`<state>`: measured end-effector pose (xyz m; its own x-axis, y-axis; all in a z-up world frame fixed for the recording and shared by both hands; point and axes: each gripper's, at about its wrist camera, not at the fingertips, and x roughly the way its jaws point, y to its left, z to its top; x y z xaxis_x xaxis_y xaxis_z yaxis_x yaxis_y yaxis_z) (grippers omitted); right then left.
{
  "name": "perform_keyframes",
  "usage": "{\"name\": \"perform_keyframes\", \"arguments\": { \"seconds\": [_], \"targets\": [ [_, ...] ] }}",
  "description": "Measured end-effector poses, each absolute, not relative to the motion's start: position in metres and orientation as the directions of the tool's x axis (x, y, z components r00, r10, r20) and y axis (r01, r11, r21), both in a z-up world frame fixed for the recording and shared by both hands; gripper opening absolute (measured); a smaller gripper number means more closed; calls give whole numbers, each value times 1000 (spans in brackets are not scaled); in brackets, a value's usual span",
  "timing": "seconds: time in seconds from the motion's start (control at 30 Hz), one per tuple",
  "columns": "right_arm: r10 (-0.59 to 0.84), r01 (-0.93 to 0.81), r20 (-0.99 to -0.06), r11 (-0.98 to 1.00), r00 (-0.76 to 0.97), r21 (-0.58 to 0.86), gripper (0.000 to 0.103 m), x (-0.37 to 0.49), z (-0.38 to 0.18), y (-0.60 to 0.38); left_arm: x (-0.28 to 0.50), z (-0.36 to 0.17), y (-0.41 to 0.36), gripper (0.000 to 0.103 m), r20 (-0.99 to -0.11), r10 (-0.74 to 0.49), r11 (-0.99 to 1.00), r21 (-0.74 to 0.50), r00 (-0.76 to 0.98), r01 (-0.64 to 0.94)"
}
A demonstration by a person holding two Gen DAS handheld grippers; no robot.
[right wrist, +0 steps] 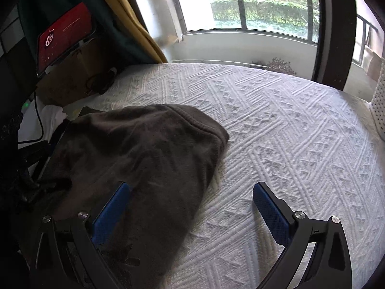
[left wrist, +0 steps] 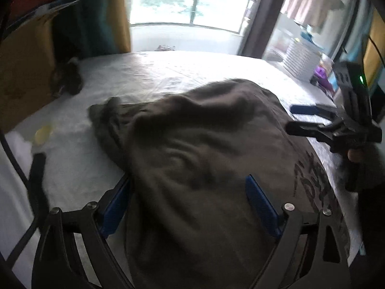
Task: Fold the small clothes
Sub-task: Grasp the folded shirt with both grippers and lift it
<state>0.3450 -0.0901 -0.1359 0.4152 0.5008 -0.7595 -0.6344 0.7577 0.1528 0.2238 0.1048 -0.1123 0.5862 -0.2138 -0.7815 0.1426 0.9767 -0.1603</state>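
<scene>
Partly folded but rumpled, edges yet to square: dark brown T-shirt (left wrist: 204, 149) on the white bed cover (right wrist: 288, 125), bulging between the spread jaws of the left hand-held gripper (left wrist: 190, 207), its right edge under the wide-open, empty right hand-held gripper (right wrist: 192, 214).
</scene>
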Motion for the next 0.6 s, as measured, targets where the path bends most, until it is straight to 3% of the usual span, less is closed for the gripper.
{"name": "perform_keyframes", "arguments": {
  "seconds": [0.23, 0.33, 0.43, 0.5, 0.53, 0.6],
  "targets": [
    [523, -664, -757, 730, 393, 160, 102, 348, -138, -75, 229, -113, 108, 63, -762, -226, 974, -180, 606, 137],
    [529, -679, -753, 719, 391, 152, 89, 347, -137, -65, 229, -112, 107, 48, -755, -248, 969, -197, 607, 150],
    [527, -689, -750, 713, 400, 134, 71, 344, -137, -55, 231, -112, 100, 30, -754, -285, 958, -212, 591, 192],
    [531, -692, -745, 710, 405, 130, 45, 342, -136, -52, 231, -113, 96, 26, -755, -298, 954, -210, 585, 215],
    [544, -699, -742, 701, 392, 145, 41, 341, -137, -52, 232, -112, 93, 24, -755, -302, 952, -207, 582, 226],
    [560, -711, -739, 684, 373, 160, 23, 339, -137, -51, 231, -111, 90, 22, -754, -302, 951, -195, 584, 239]
  ]
}}
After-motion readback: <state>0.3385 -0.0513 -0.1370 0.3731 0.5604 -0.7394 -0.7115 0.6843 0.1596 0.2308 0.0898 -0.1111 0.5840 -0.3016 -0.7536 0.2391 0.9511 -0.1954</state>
